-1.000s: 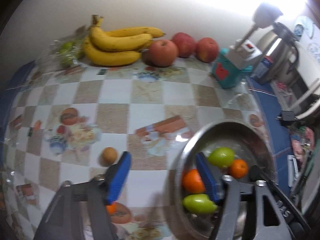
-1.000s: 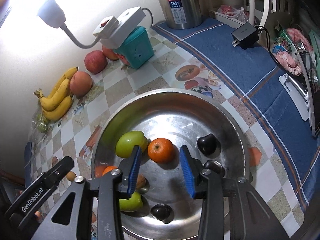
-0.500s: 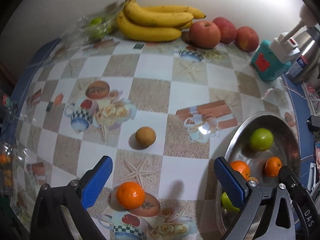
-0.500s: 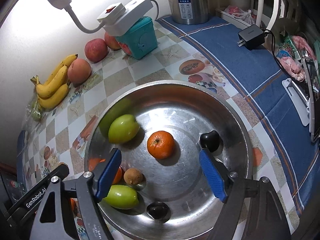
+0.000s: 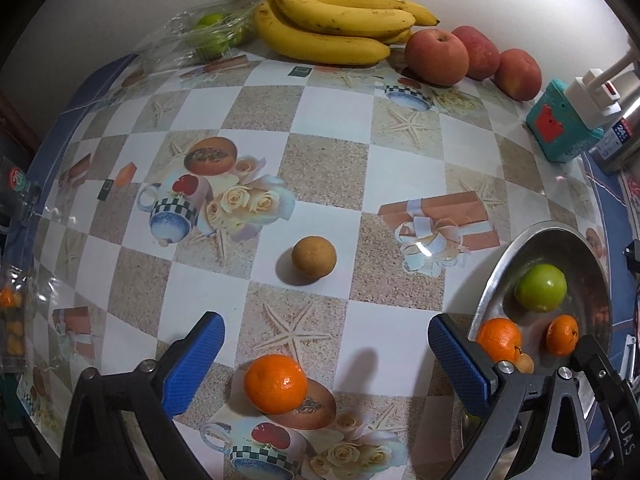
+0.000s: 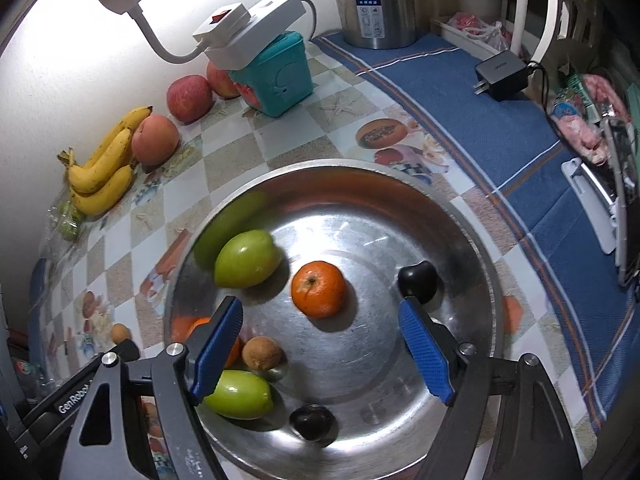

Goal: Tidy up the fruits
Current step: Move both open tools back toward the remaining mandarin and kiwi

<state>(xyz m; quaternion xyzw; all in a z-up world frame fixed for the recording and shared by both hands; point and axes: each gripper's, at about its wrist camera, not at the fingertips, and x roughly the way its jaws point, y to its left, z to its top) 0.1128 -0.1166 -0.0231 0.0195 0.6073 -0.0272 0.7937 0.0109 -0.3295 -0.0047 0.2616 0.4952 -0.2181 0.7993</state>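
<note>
The left gripper is hovering with jaws spread wide around a loose mandarin, just left of the steel bowl. The right gripper is gaping, empty, over that bowl. Closing off-centre could squirt the mandarin away (round, slick skin).

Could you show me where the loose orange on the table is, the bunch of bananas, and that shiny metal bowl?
loose orange (image 5: 276,383): left wrist view, middle of its peel.
bunch of bananas (image 5: 332,28): left wrist view, middle of the front bananas.
metal bowl (image 6: 360,364): right wrist view, bare patch of its floor.
</note>
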